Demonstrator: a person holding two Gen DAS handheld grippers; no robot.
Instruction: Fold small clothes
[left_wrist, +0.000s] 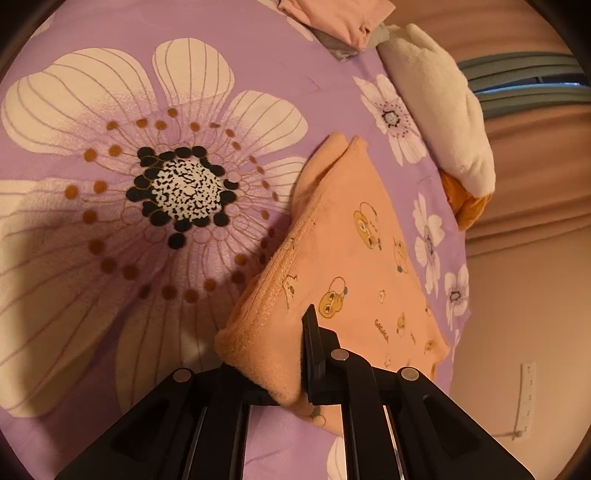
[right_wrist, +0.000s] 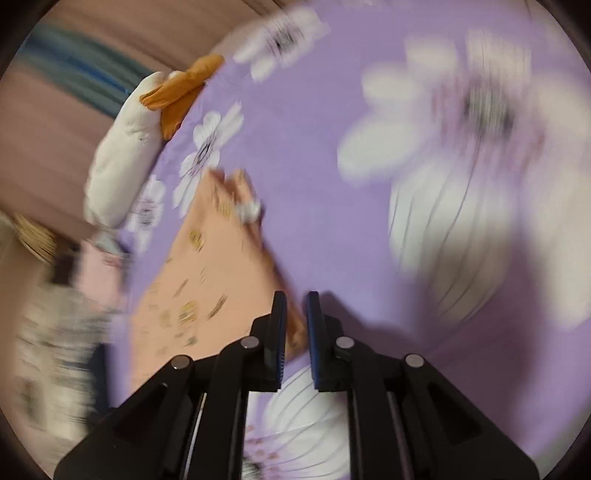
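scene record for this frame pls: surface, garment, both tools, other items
surface: purple floral bedsheet
garment: folded orange printed cloth, lying on the sheet
left tool: left tool shut on a corner of the orange cloth, corner lifted
right tool: right tool with a narrow gap between its pads, nothing in it; the cloth's edge lies beside it; view blurred
other items: white plush toy with orange part at the sheet's edge; folded pink garment at the far side
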